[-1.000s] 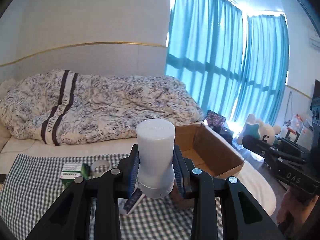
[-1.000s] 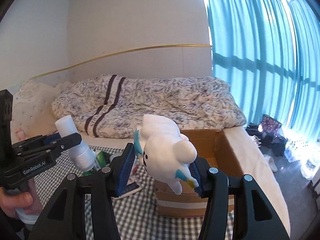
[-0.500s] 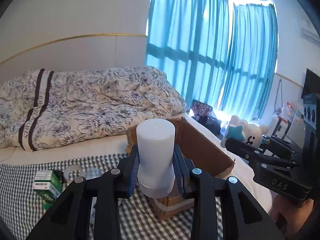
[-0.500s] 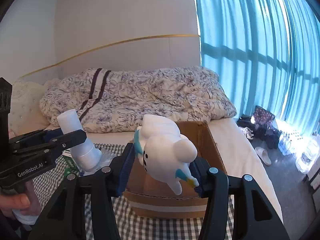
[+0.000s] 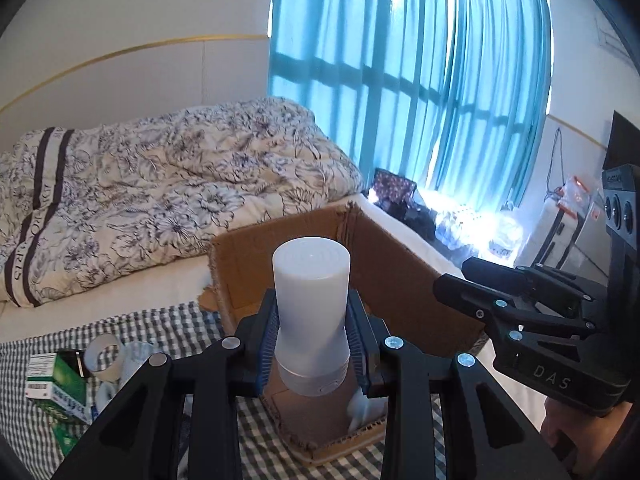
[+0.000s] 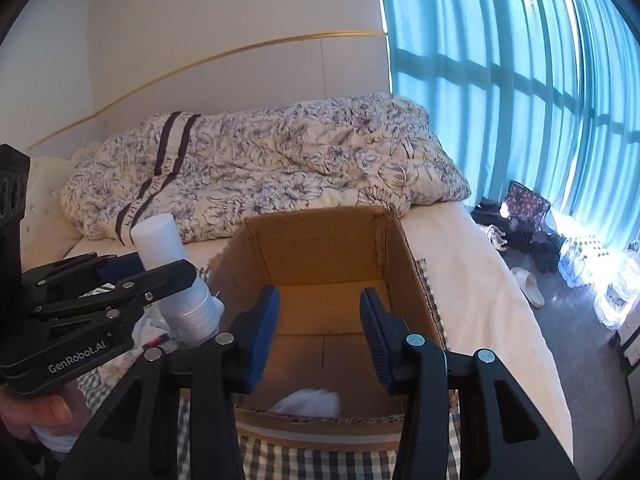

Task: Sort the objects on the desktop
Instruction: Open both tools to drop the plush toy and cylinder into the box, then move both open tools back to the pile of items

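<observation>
**A:** Looking across the room, what lies there?

**B:** A bed with a checked cloth (image 5: 168, 322) spread on its near part and a flowered quilt (image 6: 272, 168) heaped behind. Teal curtains (image 5: 400, 80) cover a bright window on the right. An open cardboard box (image 6: 404, 264) stands on the cloth.

**A:** Where are the tongs?

**B:** The left tongs (image 5: 312, 344) pinch a white bottle (image 5: 311, 312) upright between blue pads, held over the box's near corner. The right tongs (image 6: 319, 334) are spread with nothing between them, poised above the open box.

**A:** And the plush toy?

**B:** Something soft and white (image 6: 308, 398) lies at the bottom of the box, below the right tongs and apart from them, mostly hidden by the near wall. I cannot tell its shape.

**A:** Anything else on the cloth?

**B:** Left of the box, a green carton (image 5: 60, 384) and a tape roll (image 5: 105, 356) sit close together.
</observation>
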The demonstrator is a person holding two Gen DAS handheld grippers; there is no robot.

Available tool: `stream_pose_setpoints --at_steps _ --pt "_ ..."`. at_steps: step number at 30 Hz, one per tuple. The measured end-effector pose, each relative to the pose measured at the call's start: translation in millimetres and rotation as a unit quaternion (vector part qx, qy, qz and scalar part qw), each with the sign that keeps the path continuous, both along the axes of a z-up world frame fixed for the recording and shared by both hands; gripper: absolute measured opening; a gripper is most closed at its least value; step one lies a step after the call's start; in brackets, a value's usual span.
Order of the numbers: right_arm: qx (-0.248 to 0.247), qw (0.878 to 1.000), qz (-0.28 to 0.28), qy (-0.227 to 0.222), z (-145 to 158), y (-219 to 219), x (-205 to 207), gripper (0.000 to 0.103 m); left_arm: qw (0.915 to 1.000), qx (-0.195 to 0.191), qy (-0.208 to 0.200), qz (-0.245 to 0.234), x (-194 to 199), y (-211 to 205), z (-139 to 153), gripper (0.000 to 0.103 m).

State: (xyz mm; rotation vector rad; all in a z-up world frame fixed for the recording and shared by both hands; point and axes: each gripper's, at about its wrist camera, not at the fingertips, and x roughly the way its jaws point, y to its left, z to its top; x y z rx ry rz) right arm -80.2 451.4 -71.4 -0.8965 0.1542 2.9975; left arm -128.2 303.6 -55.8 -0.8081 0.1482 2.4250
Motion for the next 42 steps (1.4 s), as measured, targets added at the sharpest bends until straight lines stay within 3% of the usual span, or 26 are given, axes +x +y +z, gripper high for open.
stream_pose_setpoints --at_steps 12,13,14,16,21,25,28,33,42 --pt "-0.005 1.000 -0.025 -0.003 -16 21 -4 0.042 0.9984 -0.023 -0.045 -0.024 -21 32 -46 0.035" --pt "-0.006 1.000 -0.027 -0.001 -15 22 -3 0.042 0.9986 -0.022 -0.043 -0.020 -21 31 -45 0.045" --pt "-0.007 1.000 -0.028 0.001 -14 23 -2 0.042 0.9989 -0.020 -0.041 -0.015 -21 30 -44 0.068" --pt "-0.007 1.000 -0.030 0.007 -10 22 0 0.042 0.9995 -0.008 -0.031 -0.004 -19 26 -38 0.079" --pt "-0.009 0.999 -0.034 0.032 7 14 15 0.042 0.9999 0.006 -0.005 0.008 -9 11 -14 0.079" --pt "-0.005 0.998 -0.035 0.051 26 2 26 0.053 0.9996 0.017 0.013 0.020 2 -10 9 0.079" --pt "-0.002 0.998 -0.030 0.062 41 -10 34 0.053 0.9988 0.027 0.025 0.031 11 -30 28 0.079" --pt "0.004 0.997 -0.017 0.079 64 -38 47 0.054 0.9965 0.044 0.045 0.055 27 -73 56 0.079" --pt "0.016 0.994 0.014 0.106 94 -97 66 0.066 0.9887 0.061 0.089 0.103 61 -156 96 0.081"
